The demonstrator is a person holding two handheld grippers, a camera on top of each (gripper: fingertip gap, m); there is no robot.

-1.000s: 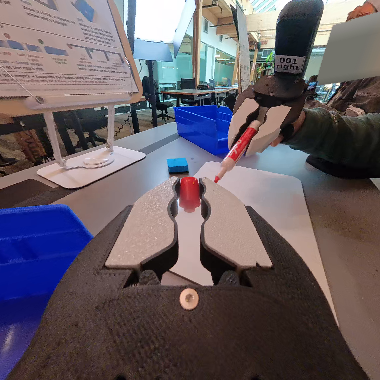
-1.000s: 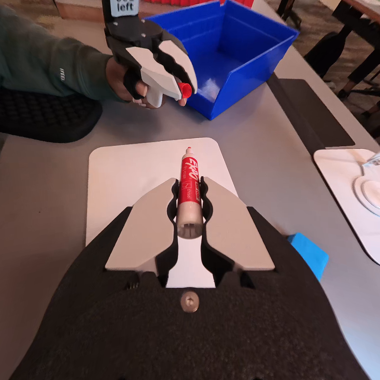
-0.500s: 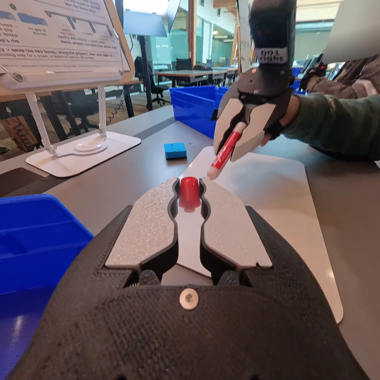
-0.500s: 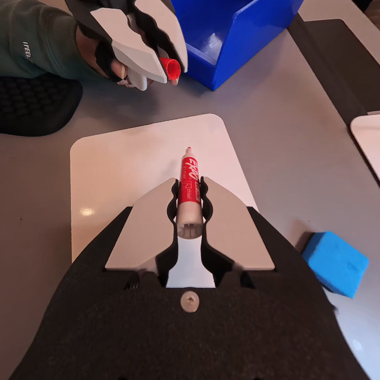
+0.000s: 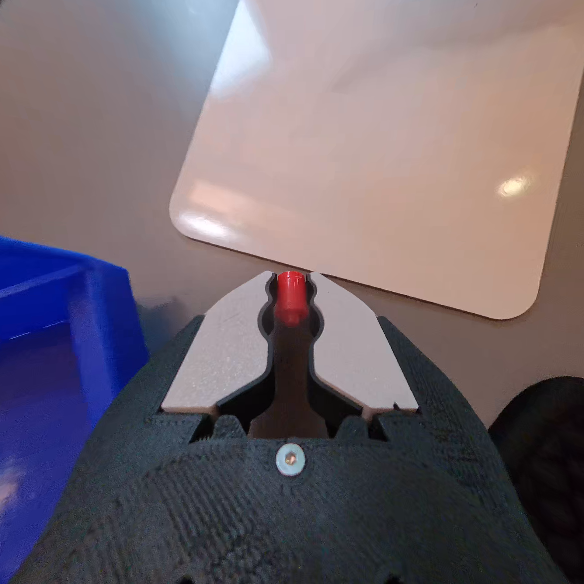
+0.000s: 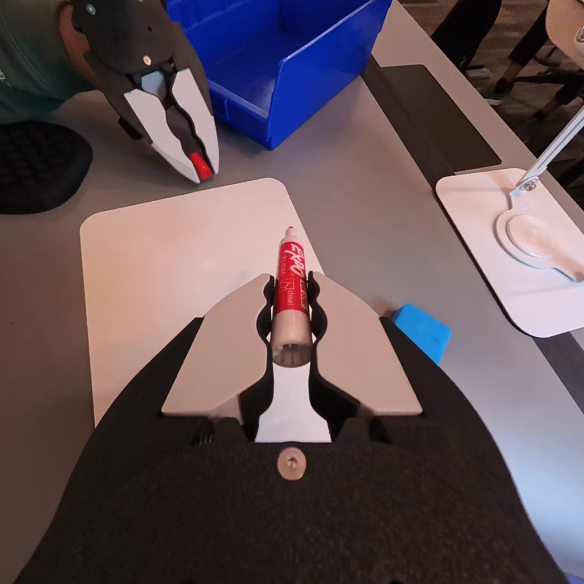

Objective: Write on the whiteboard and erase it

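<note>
A blank white whiteboard (image 6: pixel 177 271) lies flat on the grey table; it also shows in the left wrist view (image 5: pixel 363 151). My right gripper (image 6: pixel 290 278) is shut on a red uncapped marker (image 6: pixel 289 284), tip pointing forward above the board's right part. My left gripper (image 5: pixel 290 278) is shut on the red marker cap (image 5: pixel 290 295) and tilts down at the table just off the board's near edge. In the right wrist view the left gripper (image 6: pixel 205 172) hangs over the table beyond the board's far edge, cap (image 6: pixel 199 166) between its tips. A blue eraser (image 6: pixel 422 330) lies right of the board.
A blue bin (image 6: pixel 284 63) stands beyond the board, beside the left gripper; its corner shows in the left wrist view (image 5: pixel 63 331). A white stand base (image 6: pixel 512 252) sits at the right. A black pad (image 6: pixel 34 167) lies at the left. A person's sleeve (image 6: pixel 28 57) shows behind the left gripper. Left tips to right tips: about 20 centimetres. The blue eraser (image 6: pixel 422 330) is about 15 centimetres from my right fingertips and 30 centimetres from my left.
My left gripper has tipped downward and dropped toward the table near the board's edge, still holding the cap. My right gripper with the marker has pulled back a little over the board.
</note>
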